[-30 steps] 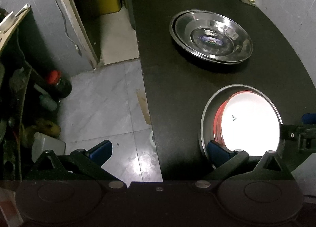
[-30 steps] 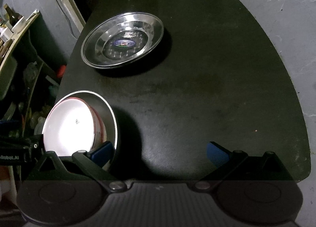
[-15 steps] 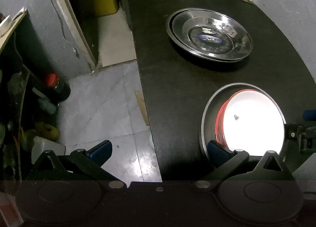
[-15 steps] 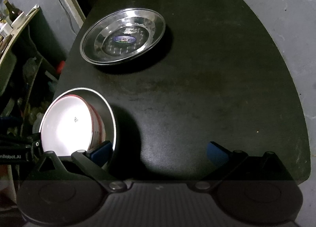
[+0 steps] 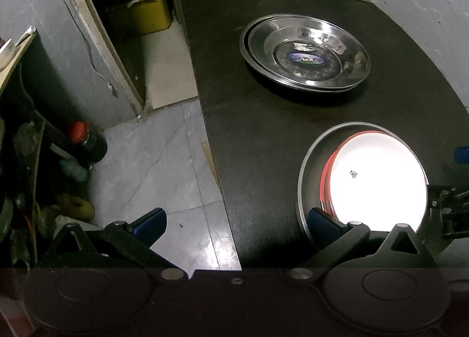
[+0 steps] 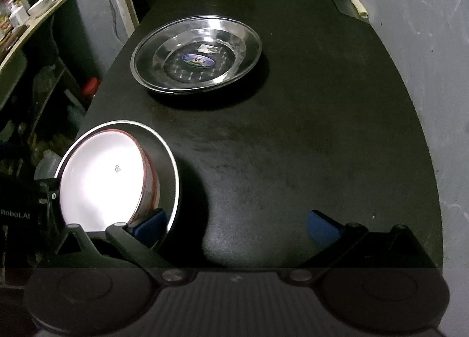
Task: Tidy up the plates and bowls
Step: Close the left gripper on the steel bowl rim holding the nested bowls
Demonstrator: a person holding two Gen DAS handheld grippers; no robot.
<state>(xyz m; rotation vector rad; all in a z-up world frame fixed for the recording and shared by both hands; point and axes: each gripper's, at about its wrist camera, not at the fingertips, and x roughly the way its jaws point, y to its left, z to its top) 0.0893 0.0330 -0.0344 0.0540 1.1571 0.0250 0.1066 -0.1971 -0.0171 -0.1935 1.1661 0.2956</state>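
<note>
Partly hidden: near rim of metal bowl (image 5: 304,167), cut by left gripper (image 5: 236,224)'s own blue right pad (image 5: 321,224) in left wrist view, and by right gripper (image 6: 236,222)'s left pad (image 6: 151,224) in right wrist view. Could not tell whether either pad touched the rim or merely overlapped it. Bowls (image 5: 378,181) nested inside, red outside, white inside, blown out by glare; count of stacked bowls not readable, small dark mark on white interior illegible. Stack leaned toward table's left edge within metal bowl. Far right of left wrist view: dark frame of other gripper, cropped by image edge.

Both grippers spread wide, nothing between fingers. Left gripper's left pad (image 5: 149,224) over floor, off the table.

Farther back on black table (image 6: 307,137): steel plates (image 6: 196,54), stacked, at least two rims seen offset in left wrist view; sticker at centre unreadable. Well apart from metal bowl. Metal bowl near table's front-left corner.

Back right corner of table: cleaver (image 6: 347,3) with pale handle, partly over edge, blade dim.

Room dim. Grey tiled floor (image 5: 158,167) left of table, glare patch near front. Yellow container (image 5: 143,14) by doorway. Red-capped bottle (image 5: 88,140) and cluttered shelving at left, contents murky. Grey wall at right.
</note>
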